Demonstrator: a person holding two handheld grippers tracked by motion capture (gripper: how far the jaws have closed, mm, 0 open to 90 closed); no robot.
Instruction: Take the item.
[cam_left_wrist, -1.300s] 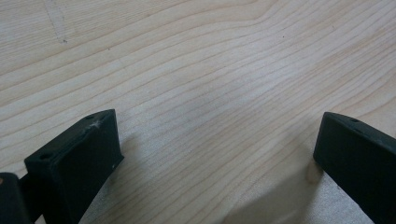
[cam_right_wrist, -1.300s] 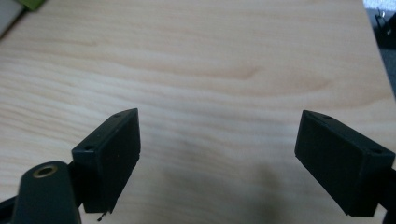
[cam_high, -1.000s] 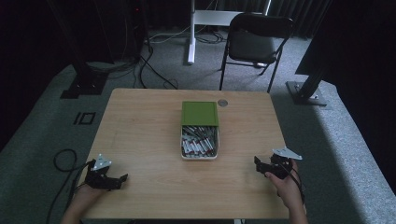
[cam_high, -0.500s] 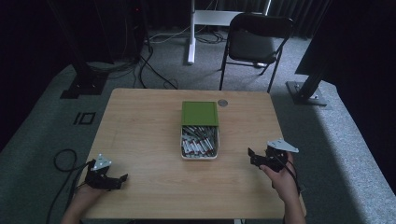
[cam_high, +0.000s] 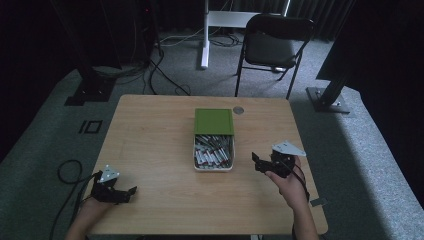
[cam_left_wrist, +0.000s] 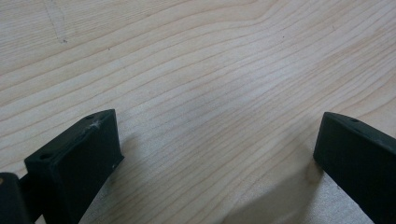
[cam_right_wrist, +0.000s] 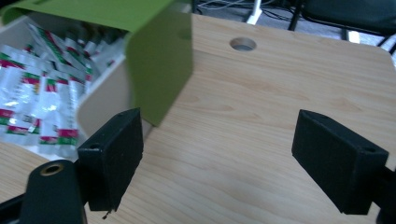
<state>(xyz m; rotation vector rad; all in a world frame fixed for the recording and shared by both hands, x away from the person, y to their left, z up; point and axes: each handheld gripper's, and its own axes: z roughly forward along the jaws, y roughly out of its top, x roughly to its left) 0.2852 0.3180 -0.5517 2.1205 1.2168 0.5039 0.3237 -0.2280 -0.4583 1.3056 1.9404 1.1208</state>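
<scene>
Sachets in white wrappers with red and green bands (cam_high: 212, 153) lay heaped in a shallow white rectangular box (cam_high: 213, 167) at the middle of the light wooden tabletop (cam_high: 150, 135), and a flat green lid (cam_high: 214, 121) covered the box's far half, leaving the near half uncovered. Right tongs (cam_high: 258, 162), held in the person's right hand (cam_high: 290, 182), hovered just beside the box's right side, jaws spread wide apart with nothing between them; in the right gripper view the green lid (cam_right_wrist: 159, 56) and the sachets (cam_right_wrist: 37, 93) sat ahead to the left of the tongs (cam_right_wrist: 217, 154). Left tongs (cam_high: 127, 192) rested near the tabletop's front left corner, well apart from the box, jaws likewise wide apart over bare wood (cam_left_wrist: 210, 93). A round hole (cam_high: 238, 110) pierced the tabletop beside the lid's far right corner.
</scene>
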